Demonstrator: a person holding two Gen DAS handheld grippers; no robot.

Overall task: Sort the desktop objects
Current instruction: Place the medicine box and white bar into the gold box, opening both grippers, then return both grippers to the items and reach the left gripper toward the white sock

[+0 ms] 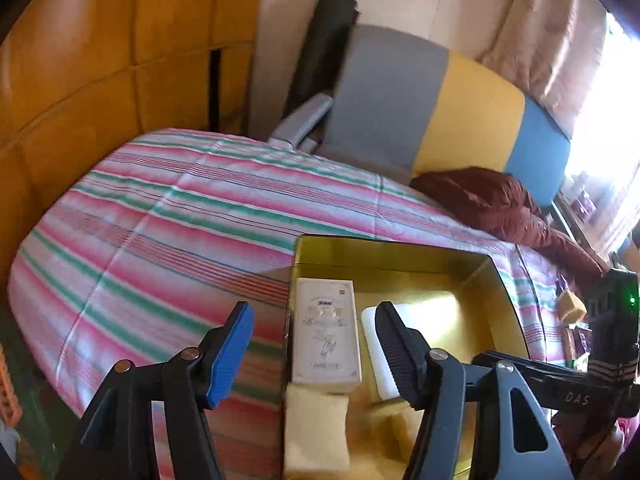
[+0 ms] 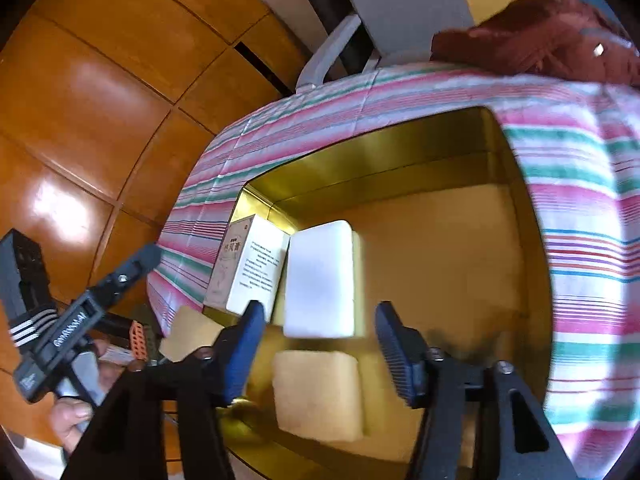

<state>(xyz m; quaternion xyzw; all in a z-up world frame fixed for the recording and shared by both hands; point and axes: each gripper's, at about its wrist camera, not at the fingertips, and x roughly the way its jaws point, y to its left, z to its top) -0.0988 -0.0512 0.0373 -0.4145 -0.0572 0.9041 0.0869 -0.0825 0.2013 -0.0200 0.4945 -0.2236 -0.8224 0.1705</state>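
A gold tin box (image 1: pixel 500 292) (image 2: pixel 360 152) sits on the striped cloth. Inside it lie a white printed carton (image 1: pixel 326 330) (image 2: pixel 250 264), a plain white block (image 1: pixel 376 356) (image 2: pixel 320 280) and a pale yellow sponge (image 1: pixel 316 428) (image 2: pixel 318 394). My left gripper (image 1: pixel 312 354) is open and empty above the box's near left corner, over the carton. My right gripper (image 2: pixel 320 360) is open and empty, hovering over the sponge and the white block. The left gripper also shows in the right wrist view (image 2: pixel 76 320).
The striped cloth (image 1: pixel 160 240) (image 2: pixel 580 200) covers the table. A maroon garment (image 1: pixel 500 204) (image 2: pixel 540 36) lies at the far edge before a grey, yellow and blue chair (image 1: pixel 440 104). Orange wooden panels (image 1: pixel 100 60) stand at the left. Another sponge (image 1: pixel 572 306) lies right of the box.
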